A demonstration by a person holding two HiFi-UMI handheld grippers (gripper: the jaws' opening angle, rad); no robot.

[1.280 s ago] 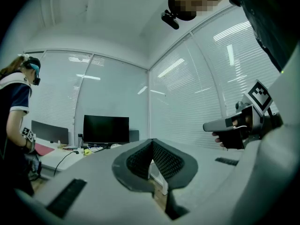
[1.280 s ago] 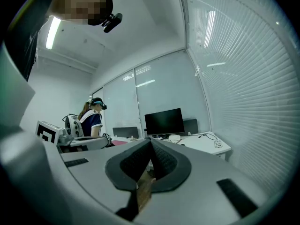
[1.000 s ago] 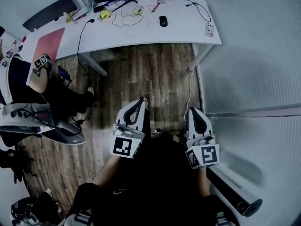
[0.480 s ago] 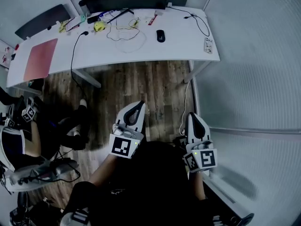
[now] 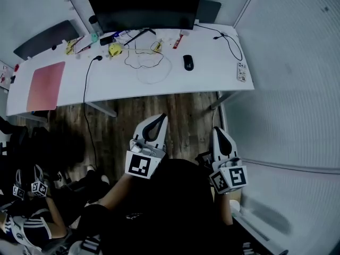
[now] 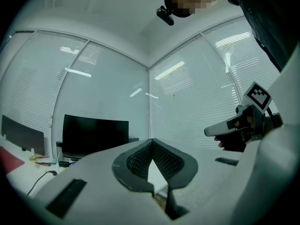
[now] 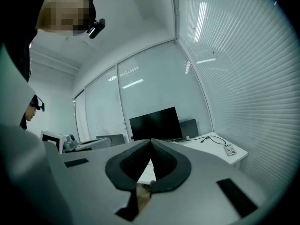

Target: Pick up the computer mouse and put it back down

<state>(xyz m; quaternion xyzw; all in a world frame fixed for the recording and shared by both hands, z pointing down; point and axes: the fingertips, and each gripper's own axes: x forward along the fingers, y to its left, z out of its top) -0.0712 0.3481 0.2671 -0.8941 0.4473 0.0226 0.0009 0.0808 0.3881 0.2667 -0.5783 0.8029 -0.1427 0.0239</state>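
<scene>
A black computer mouse lies on the white desk, right of a loop of cable and in front of the monitor. Both grippers hover over the wooden floor, well short of the desk, and point level towards it. My left gripper has its jaws together with nothing in them. My right gripper is likewise shut and empty. Neither gripper view shows the mouse; their own jaws cover the desk's middle.
A remote lies near the desk's right end, a pink mat at its left, a yellow object and cables by the monitor. A blind-covered glass wall runs along the right. Another person with grippers sits at lower left.
The desk has come nearer and lower in the head view, and the whole monitor now shows. Both grippers advanced together, still shut. The other person slid to the lower left corner.
</scene>
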